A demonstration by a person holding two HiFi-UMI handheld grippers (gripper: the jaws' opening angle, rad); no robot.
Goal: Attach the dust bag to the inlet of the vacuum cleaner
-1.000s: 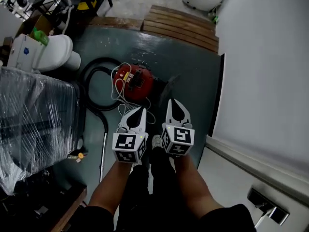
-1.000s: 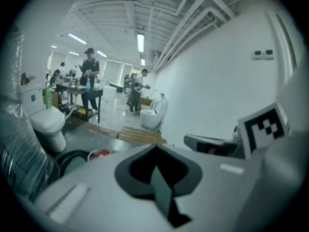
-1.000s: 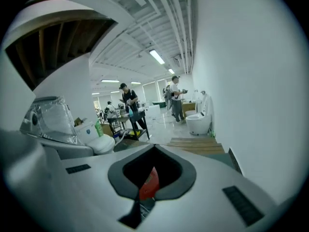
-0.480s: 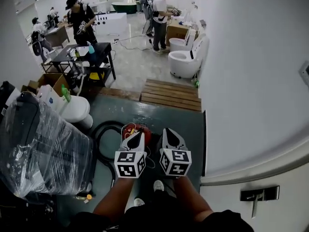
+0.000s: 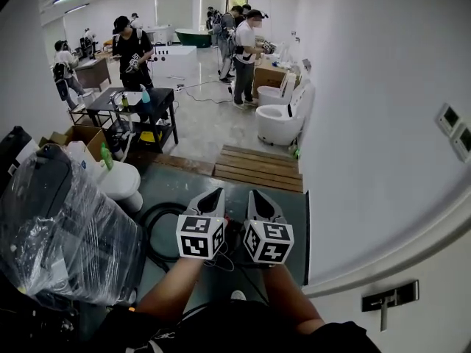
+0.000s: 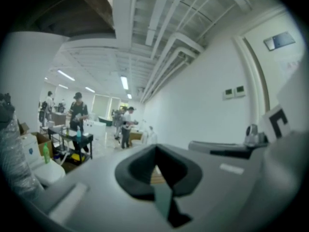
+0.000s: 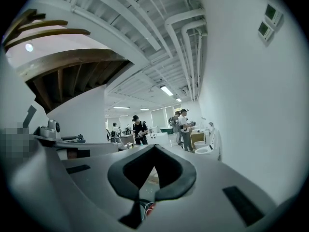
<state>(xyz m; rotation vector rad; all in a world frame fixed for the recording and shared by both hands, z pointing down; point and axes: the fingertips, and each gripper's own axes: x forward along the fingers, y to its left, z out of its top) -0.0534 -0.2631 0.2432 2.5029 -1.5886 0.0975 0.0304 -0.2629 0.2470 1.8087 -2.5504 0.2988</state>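
Note:
My left gripper (image 5: 215,194) and right gripper (image 5: 254,195) are held up side by side in the head view, both shut with nothing between the jaws. They cover the red vacuum cleaner. Only its black hose (image 5: 151,223) loops on the dark floor to their left. In the right gripper view, a sliver of the red vacuum cleaner (image 7: 148,209) with a white cord shows below the shut right gripper (image 7: 154,146). The left gripper view looks past the shut left gripper (image 6: 155,148) into the room. No dust bag is in view.
A bulky plastic-wrapped object (image 5: 59,234) stands at the left, with a white toilet (image 5: 118,179) and cardboard box (image 5: 77,134) behind it. A wooden pallet (image 5: 257,169) lies ahead and a white wall (image 5: 368,160) runs along the right. Several people stand by a black table (image 5: 136,101) farther back.
The head view has tipped up from the floor to the room. Both grippers have risen and now hide the red vacuum cleaner, still side by side and shut.

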